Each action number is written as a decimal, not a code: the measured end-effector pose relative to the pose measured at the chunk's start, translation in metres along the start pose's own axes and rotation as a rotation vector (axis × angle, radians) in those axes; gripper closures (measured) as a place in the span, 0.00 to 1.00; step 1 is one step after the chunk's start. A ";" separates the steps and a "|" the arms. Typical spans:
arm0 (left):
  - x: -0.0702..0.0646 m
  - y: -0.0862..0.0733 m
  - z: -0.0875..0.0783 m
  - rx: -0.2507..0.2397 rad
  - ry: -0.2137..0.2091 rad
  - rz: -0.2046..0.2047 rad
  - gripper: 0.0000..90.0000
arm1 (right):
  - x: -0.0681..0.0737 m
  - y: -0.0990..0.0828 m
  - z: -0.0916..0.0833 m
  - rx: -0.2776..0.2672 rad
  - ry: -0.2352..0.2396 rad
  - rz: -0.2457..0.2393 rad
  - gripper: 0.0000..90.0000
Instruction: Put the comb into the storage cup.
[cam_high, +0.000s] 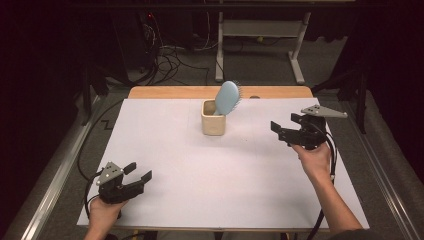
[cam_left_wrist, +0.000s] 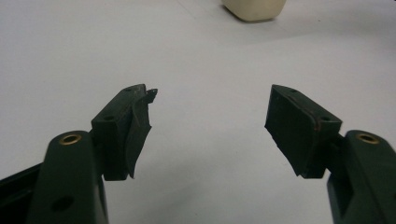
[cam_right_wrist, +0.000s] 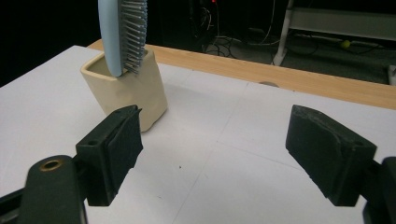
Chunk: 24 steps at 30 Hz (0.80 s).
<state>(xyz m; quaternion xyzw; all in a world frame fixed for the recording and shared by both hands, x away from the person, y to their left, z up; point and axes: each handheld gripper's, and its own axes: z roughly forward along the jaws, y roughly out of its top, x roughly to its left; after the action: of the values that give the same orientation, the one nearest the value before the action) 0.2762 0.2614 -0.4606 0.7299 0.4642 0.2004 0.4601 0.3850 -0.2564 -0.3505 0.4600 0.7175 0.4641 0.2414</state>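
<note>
- The right gripper (cam_high: 281, 131) is held above the white table cover (cam_high: 200, 175), its jaws spread wide with nothing between them, pointing toward the cup
- The left gripper (cam_high: 138, 173) sits low over the near corner of the cover, jaws likewise wide apart and holding nothing; in the left gripper view bare white surface lies between its pads (cam_left_wrist: 133, 135)
- The cream cup (cam_high: 213, 118) stands upright on the cover, ahead of the right gripper and off to its jaw-side, well apart from the tips; from the left gripper it is far ahead, and its base shows at the top edge of the left gripper view (cam_left_wrist: 254, 9)
- The blue hairbrush (cam_high: 227, 97) stands in the cup, handle down inside it, head leaning over the rim on the side nearer the right gripper
- In the right gripper view the brush (cam_right_wrist: 122, 35) rises just beyond the left-hand jaw, bristles turned toward the middle of that view, and the cup (cam_right_wrist: 126, 91) stands just behind that jaw's pad (cam_right_wrist: 123, 140)
- Beyond the cup a strip of wooden table edge (cam_right_wrist: 280, 77) runs across, well ahead of both grippers
</note>
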 end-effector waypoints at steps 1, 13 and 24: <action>0.000 0.000 0.000 0.000 0.000 0.001 0.35 | 0.000 0.000 -0.001 0.002 -0.001 0.001 0.21; 0.000 0.000 -0.001 -0.002 0.002 0.002 0.34 | -0.001 -0.005 -0.007 -0.008 0.004 -0.003 0.21; 0.000 0.000 -0.001 -0.002 0.002 0.001 0.35 | -0.007 -0.013 -0.014 -0.020 0.000 0.012 0.21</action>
<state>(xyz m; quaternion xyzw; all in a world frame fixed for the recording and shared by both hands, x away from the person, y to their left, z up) 0.2754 0.2617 -0.4602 0.7294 0.4640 0.2020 0.4604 0.3717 -0.2707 -0.3558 0.4620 0.7099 0.4726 0.2432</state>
